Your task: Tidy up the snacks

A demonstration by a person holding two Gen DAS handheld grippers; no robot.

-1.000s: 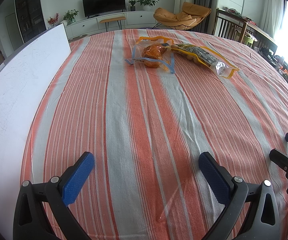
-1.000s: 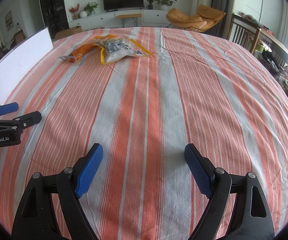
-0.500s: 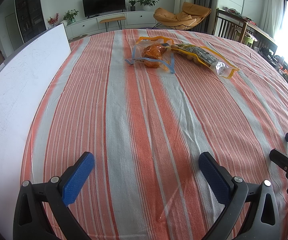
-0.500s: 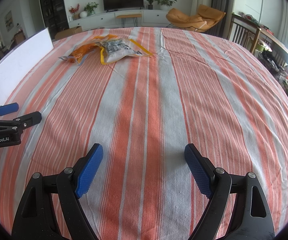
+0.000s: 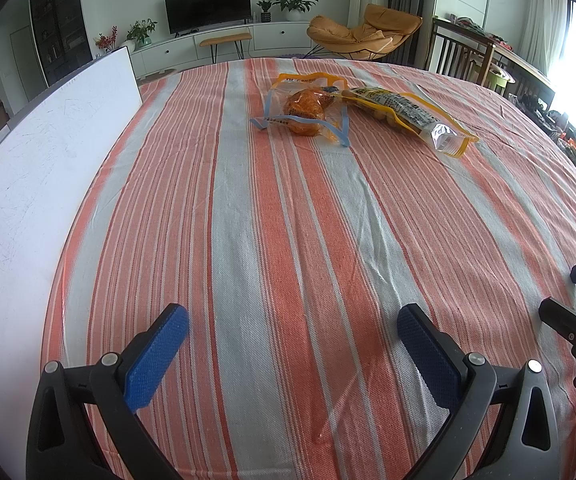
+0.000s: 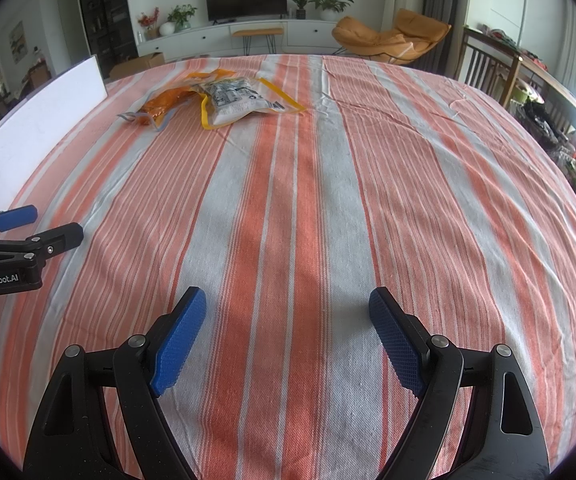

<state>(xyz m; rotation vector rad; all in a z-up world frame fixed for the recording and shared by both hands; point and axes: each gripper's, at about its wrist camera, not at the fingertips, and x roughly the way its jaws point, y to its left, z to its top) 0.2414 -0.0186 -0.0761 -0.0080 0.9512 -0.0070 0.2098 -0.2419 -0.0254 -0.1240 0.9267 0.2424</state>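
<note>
Two snack packs are seen at the far end of the orange-and-grey striped tablecloth (image 5: 288,220): a clear blue-edged bag holding an orange bun (image 5: 304,110), touched by a long yellow-edged packet (image 5: 408,114) on its right. The left gripper (image 5: 292,322) and right gripper (image 6: 288,300) are held apart-jawed, nothing between, well short of both packs. A white board (image 5: 28,168) is stood along the left edge.
</note>
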